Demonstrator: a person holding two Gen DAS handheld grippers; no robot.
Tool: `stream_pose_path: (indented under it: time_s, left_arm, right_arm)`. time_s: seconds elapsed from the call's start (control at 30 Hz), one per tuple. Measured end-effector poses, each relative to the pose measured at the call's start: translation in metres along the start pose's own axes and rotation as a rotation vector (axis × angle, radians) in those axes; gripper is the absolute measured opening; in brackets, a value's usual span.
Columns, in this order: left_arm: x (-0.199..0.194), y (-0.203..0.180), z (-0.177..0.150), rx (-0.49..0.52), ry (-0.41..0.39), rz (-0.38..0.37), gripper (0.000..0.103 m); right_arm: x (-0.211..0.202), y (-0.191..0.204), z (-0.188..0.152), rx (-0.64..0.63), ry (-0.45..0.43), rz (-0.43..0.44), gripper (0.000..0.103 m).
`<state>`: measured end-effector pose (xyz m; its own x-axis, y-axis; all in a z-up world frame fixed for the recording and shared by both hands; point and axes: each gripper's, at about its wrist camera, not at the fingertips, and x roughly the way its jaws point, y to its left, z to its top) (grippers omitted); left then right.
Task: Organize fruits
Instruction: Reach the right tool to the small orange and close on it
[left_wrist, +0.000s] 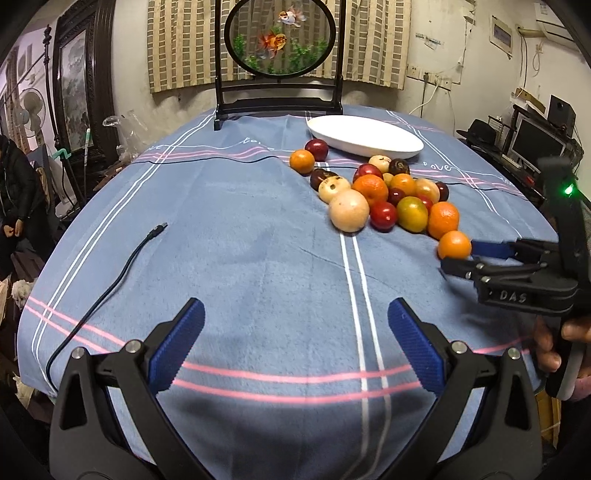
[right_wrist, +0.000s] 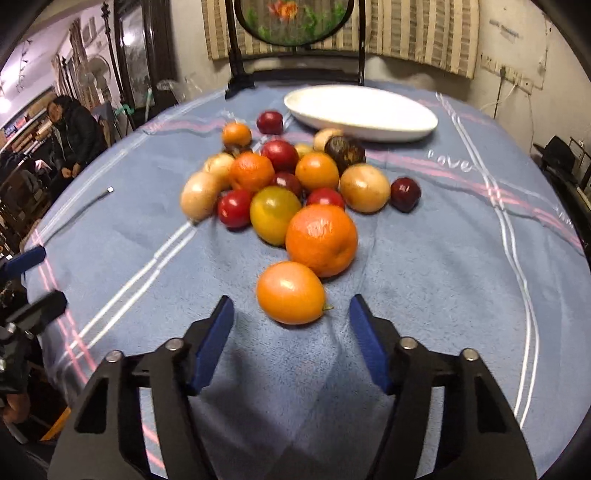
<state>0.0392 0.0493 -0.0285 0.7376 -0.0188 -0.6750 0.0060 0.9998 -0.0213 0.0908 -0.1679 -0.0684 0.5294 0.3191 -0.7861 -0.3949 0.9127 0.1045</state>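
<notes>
Right gripper (right_wrist: 291, 321) has its blue fingers spread wide on either side of the small orange (right_wrist: 290, 292) at the near edge of the fruit pile (right_wrist: 295, 184), not touching it as far as I can see. Left gripper (left_wrist: 295, 317) is gaping open too, over bare blue tablecloth (left_wrist: 240, 258). The white plate (left_wrist: 364, 136) sits behind the pile, and several fruits in the back are half hidden behind others.

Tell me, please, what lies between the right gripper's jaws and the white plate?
The fruit pile: nearest the right gripper a small orange fruit, then the large orange, more fruit behind, before the white plate. The right wrist view shows this.
</notes>
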Motion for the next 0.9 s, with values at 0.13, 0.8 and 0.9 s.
stream_pose_path:
  time_s: [0.13, 0.8, 0.9]
  left_arm:
    - [0.008, 0.002, 0.009, 0.001, 0.0, -0.013, 0.101]
    - [0.106, -0.024, 0.076, -0.008, 0.15, -0.22, 0.058]
    - [0.119, -0.028, 0.079, -0.007, 0.17, -0.21, 0.054]
  right_arm:
    - [0.002, -0.005, 0.002, 0.015, 0.004, 0.012, 0.044]
    - [-0.024, -0.029, -0.011, 0.082, -0.069, 0.14, 0.041]
    - [-0.024, -0.03, -0.01, 0.082, -0.07, 0.168, 0.041]
